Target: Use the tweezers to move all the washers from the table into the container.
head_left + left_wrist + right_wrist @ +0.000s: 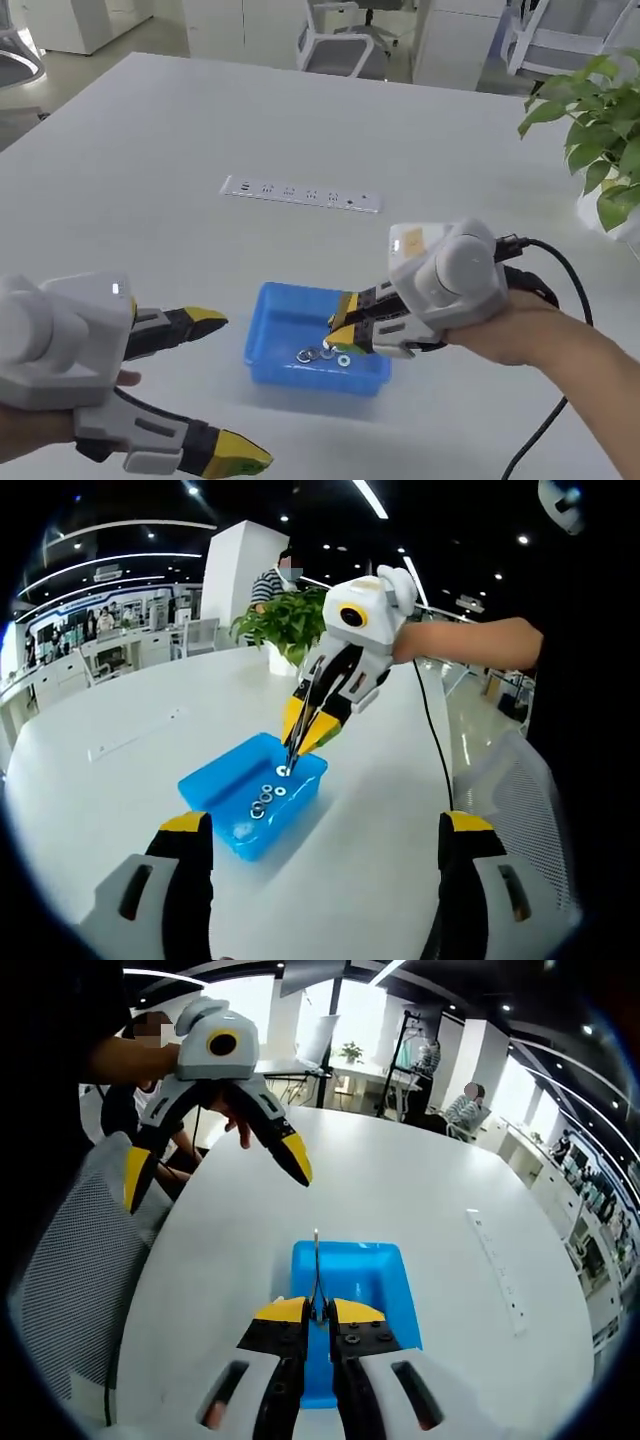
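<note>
A blue container (270,335) sits on the white table and holds several washers (325,355). My right gripper (345,322) hovers over its right part, shut on thin tweezers (316,1265) that point down into it. In the left gripper view the tweezers' tips (286,768) reach the washers (265,798) inside the container (215,790); whether they grip one I cannot tell. My left gripper (225,390) is open with nothing between its fingers, to the left of the container and nearer the front. In the right gripper view it (215,1167) hangs above the table beyond the container (375,1285).
A white power strip (300,193) lies on the table behind the container. A potted plant (600,130) stands at the right edge. Office chairs (345,35) stand beyond the far edge. The right gripper's black cable (560,270) trails to the right.
</note>
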Demonstrator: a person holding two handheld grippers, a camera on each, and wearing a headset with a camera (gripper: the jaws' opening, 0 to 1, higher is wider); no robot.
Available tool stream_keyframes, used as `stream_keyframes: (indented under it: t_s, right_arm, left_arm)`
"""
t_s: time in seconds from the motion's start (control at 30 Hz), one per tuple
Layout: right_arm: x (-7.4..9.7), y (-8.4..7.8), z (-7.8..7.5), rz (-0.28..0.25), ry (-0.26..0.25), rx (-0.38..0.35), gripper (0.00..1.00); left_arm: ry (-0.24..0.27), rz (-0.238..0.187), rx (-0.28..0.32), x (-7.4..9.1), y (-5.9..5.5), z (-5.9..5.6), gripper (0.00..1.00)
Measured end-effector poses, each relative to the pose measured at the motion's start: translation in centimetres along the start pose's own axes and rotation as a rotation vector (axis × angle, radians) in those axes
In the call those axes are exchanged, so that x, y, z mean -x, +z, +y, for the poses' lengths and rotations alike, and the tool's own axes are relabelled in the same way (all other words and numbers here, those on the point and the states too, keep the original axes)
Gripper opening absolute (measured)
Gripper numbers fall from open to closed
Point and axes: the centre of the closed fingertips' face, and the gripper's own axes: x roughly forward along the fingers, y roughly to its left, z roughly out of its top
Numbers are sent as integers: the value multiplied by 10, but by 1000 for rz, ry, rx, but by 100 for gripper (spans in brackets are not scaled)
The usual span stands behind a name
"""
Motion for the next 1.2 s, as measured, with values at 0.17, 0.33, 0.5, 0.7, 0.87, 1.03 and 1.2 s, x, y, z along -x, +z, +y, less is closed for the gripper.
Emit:
stream_keyframes:
  t_s: [0.17,0.33,0.5,0.7,0.87,1.03,1.2]
  right_arm:
    - [-9,-6,-6,11,7,13,8]
    - [-17,-11,-15,7,3,-7,8]
    - [-24,-18,-19,11,12,-19,8]
    - [-33,-25,-21,18,14,-23,8]
    - [-41,-31,-24,20,12,-28,8]
    - [-47,-35,-28,26,16,-26,8]
    - [-51,-39,-29,37,24,-20,8]
  left_arm:
    - [14,0,4,1,-2,3,99]
    - [24,3,8,2,-4,6,99]
    - [29,-3,7,2,-2,9,99]
    - [31,8,11,1,-4,12,99]
    - [33,9,16,1,-4,14,99]
    - [43,11,19,0,-4,17,98]
    - [45,13,22,0,-4,20,97]
